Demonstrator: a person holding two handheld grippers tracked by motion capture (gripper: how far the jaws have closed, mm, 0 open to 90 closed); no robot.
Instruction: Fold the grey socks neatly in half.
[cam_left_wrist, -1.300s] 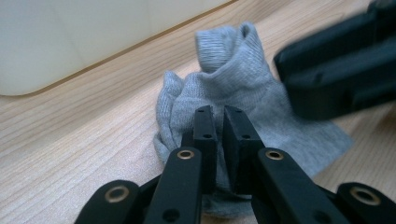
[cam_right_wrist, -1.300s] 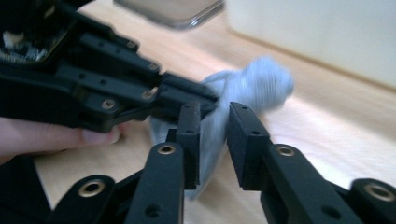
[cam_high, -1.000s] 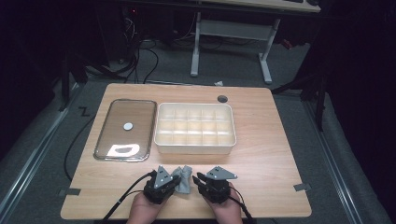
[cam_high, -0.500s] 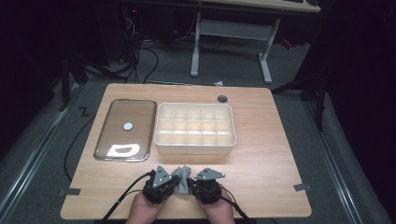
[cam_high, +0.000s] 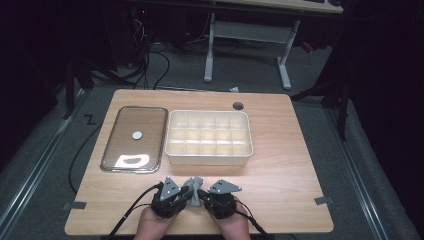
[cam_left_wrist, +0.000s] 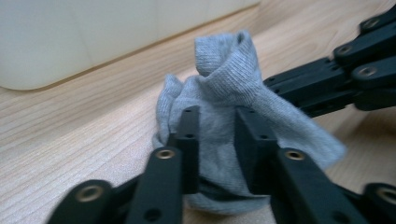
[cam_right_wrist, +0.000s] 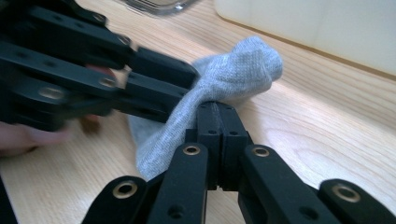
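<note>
**A:** What is on the table, and where is the sock?

**B:** A grey sock (cam_high: 193, 189) sits bunched up near the front edge of a wooden table (cam_high: 280, 165), between the two hand-held claws. Behind it stands a pale tray (cam_high: 208, 156) split into small compartments, all bare as far as can be told. Left of the tray lies a clear lid (cam_high: 134, 138), flat on the wood.

**A:** What are the claws doing?

**B:** The right claw (cam_right_wrist: 217, 106) has its jaws pressed together on a fold of the sock, near the knotted-looking top. The left claw (cam_left_wrist: 214, 122) has just been opening: its jaws stand apart with sock fabric between them, and the pads do not seem to press on it.

**A:** So what is the step, and how would it be done well?

**B:** It looks like folding or rolling the sock into a bundle, likely for one of the compartments. The right claw's pinch should stay firm so the roll does not spring loose. The left claw would do best to take a fresh hold low on the loose tail of fabric, catching all layers, not a single one. Lifting before both holds are secure could let the bundle unroll.
</note>
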